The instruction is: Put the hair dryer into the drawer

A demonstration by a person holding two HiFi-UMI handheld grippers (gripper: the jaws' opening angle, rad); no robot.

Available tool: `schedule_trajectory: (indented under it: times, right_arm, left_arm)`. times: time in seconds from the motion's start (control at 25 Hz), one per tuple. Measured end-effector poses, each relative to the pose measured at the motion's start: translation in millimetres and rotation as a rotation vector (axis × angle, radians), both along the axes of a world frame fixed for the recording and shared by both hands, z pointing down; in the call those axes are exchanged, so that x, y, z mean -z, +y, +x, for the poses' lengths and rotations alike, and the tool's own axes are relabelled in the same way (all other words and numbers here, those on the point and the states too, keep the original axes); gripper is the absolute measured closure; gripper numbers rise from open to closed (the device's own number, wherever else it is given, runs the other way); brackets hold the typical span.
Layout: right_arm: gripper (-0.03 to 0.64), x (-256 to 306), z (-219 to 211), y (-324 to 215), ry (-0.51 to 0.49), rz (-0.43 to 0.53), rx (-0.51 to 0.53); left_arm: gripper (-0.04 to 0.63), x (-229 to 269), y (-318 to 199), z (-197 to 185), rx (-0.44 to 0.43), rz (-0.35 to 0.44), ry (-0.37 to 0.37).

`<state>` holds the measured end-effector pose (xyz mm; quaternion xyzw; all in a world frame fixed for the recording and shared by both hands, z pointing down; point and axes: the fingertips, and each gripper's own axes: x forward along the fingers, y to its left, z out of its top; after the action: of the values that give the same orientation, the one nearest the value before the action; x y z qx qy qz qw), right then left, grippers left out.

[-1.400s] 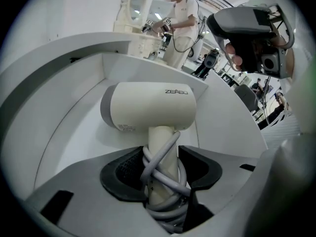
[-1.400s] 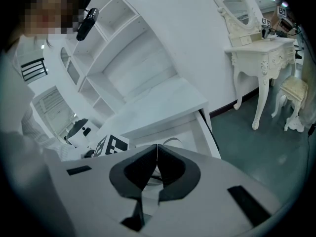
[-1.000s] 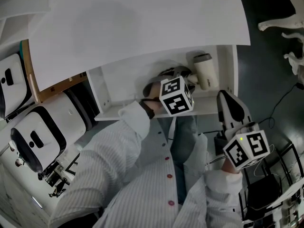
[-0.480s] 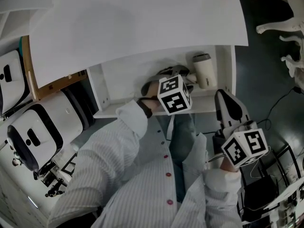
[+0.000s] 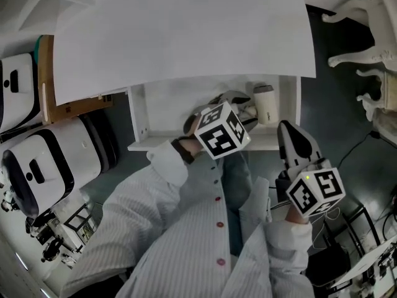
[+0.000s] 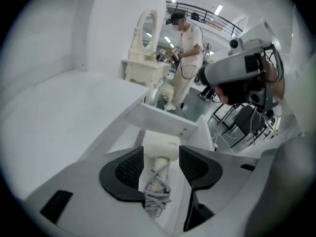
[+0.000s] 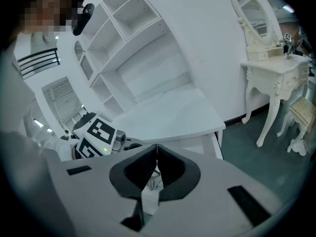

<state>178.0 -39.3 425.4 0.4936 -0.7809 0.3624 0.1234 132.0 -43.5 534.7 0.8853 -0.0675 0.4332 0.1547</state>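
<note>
Left gripper [image 6: 161,151]: jaws apart inside the drawer [image 5: 140,113], straddling the cord-wrapped handle of the hair dryer [image 6: 161,139]. Right gripper [image 7: 156,154]: jaws closed, empty, outside the drawer front.

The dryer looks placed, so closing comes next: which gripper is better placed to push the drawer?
Right, likely: the right gripper is shut, empty, outside the drawer front; the left gripper is inside, jaws apart round the hair dryer.
</note>
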Motion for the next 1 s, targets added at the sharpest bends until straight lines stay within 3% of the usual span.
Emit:
schedule_trajectory:
  times: [0.44,0.76,0.88,1.0]
  right_arm:
    - [0.604,96,-31,-33,0.067,0.182,0.136]
    - [0.604,166,-73,-35,0.099,0.34,0.279]
    - [0.604,189,-88,-33,0.098,0.399,0.305]
    - [0.604,210,-100,-31,0.087,0.45,0.321]
  left_arm:
    - [0.391,162,-30,-24,0.258,0.061,0.32]
    - [0.509,268,-37,-62,0.367,0.207,0.498]
    - [0.551,297,-34,-77,0.399,0.282,0.536]
    - [0.581,326,-28,-87,0.434,0.307,0.609]
